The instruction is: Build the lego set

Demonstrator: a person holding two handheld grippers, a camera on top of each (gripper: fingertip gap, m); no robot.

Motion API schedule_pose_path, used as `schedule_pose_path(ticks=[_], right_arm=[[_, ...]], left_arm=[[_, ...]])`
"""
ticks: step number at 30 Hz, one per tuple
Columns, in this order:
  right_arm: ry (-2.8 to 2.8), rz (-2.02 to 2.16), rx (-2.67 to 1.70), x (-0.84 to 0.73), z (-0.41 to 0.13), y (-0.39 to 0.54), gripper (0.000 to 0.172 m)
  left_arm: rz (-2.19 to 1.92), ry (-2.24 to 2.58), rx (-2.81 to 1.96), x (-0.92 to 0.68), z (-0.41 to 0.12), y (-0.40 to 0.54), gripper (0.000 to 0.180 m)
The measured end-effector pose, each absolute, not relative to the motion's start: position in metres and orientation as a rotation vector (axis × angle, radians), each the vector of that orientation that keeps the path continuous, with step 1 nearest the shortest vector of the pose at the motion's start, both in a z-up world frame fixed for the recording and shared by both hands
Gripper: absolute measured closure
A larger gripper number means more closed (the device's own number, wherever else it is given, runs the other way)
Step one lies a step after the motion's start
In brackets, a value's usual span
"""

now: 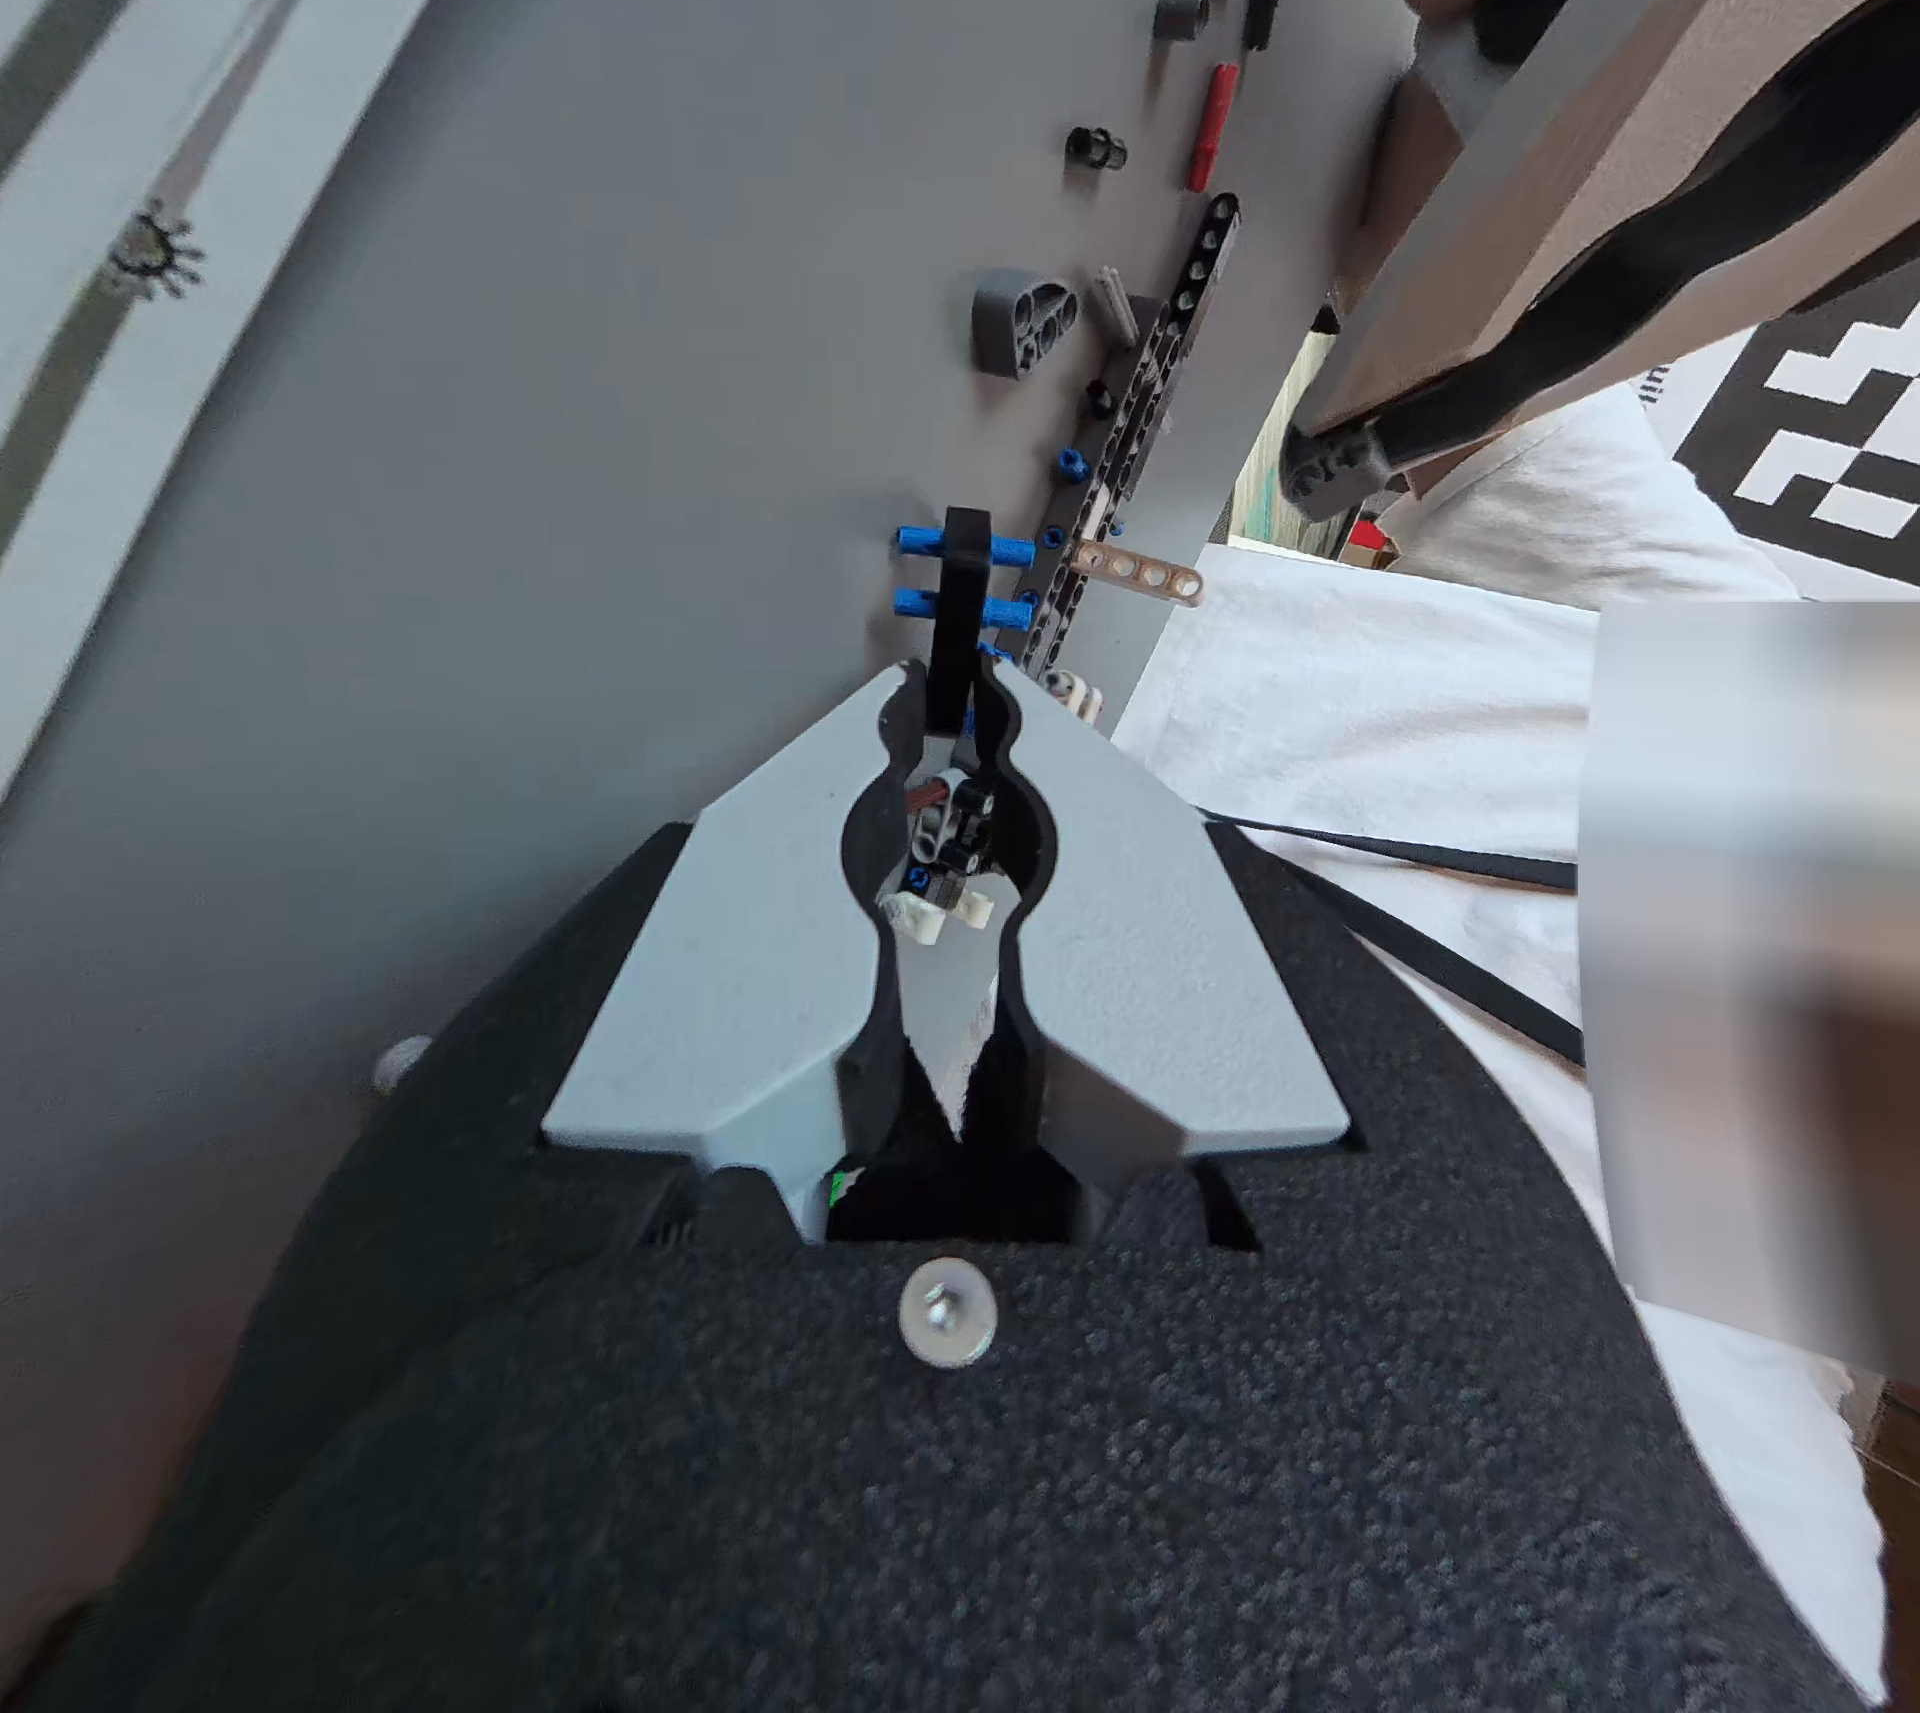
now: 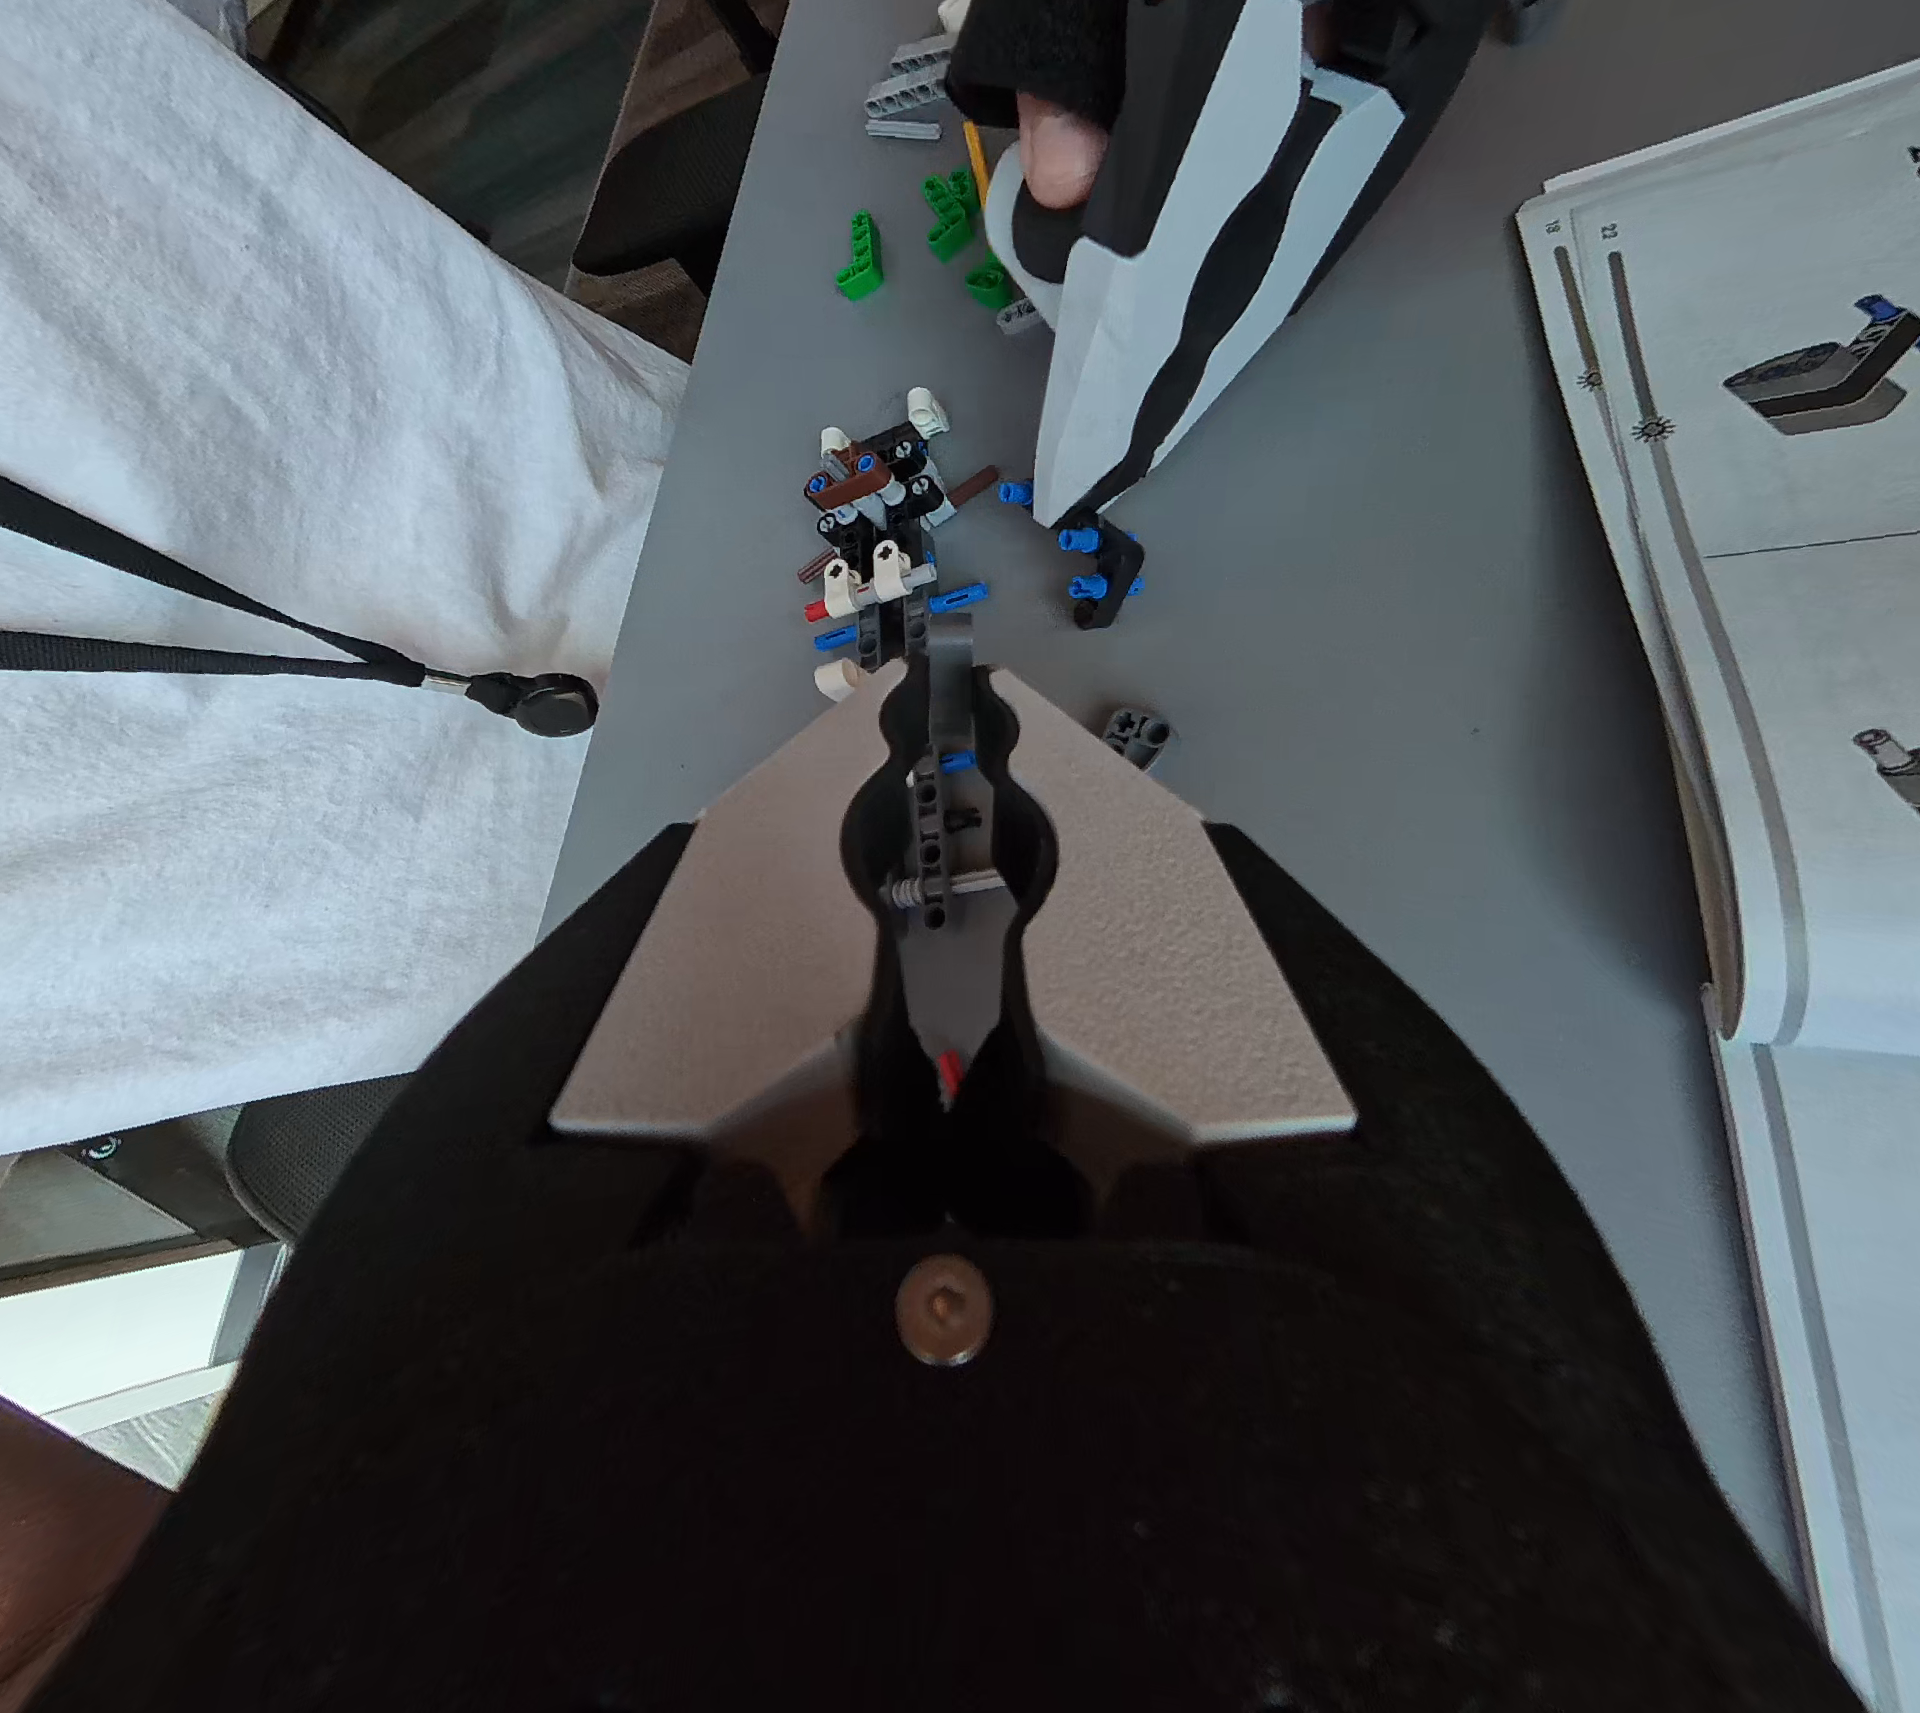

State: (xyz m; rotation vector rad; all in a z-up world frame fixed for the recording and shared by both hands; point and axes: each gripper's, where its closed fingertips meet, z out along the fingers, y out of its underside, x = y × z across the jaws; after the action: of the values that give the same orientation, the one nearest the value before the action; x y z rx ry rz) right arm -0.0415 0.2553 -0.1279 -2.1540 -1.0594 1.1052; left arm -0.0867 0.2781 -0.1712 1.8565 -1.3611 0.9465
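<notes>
Left wrist view has my left tongs (image 1: pixel 951 676) nipped down narrow on a black angled beam (image 1: pixel 958 614) with blue pins (image 1: pixel 914 539) poking out both sides, pads squeezing its lower end so it sticks out past the tips. Right wrist view backs that up: the same black piece (image 2: pixel 1112 567) hangs off the left tips just above the grey table (image 2: pixel 1351 728). My right tongs (image 2: pixel 948 687) are also closed tight, on a dark grey flat piece (image 2: pixel 948 676) standing up between the pads. Just ahead of those tips sits the half-built assembly (image 2: pixel 878 520), black and grey beams with white connectors and a brown bit on top; a loose dark grey connector (image 2: pixel 1138 736) lies just right of the tips. Green angle pieces (image 2: pixel 862 255) are further out, the open instruction booklet (image 2: pixel 1714 624) far right. Both grippers are loaded and close to the build, so I reckon any placing from here needs careful lining up, since the pins are tiny.
</notes>
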Motion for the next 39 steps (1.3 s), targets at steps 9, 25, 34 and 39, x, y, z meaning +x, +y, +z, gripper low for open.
schedule_pose_path(ticks=[9, 25, 34, 39], right_arm=[[-1.05, 1.114, -2.167, -0.04, -0.132, 0.256, 0.166], [-1.022, 1.111, -2.186, -0.034, -0.137, 0.26, 0.166], [-1.017, 1.107, -2.193, -0.032, -0.138, 0.259, 0.166], [-1.016, 1.106, -2.196, -0.03, -0.138, 0.259, 0.166]], left_arm=[[0.989, -1.503, 1.797, -0.09, -0.17, 0.289, 0.154], [0.575, -3.404, 1.073, -0.098, -0.157, 0.282, 0.155], [0.285, -3.502, 0.536, -0.096, -0.174, 0.279, 0.151], [0.441, -3.26, 0.81, -0.09, -0.174, 0.272, 0.138]])
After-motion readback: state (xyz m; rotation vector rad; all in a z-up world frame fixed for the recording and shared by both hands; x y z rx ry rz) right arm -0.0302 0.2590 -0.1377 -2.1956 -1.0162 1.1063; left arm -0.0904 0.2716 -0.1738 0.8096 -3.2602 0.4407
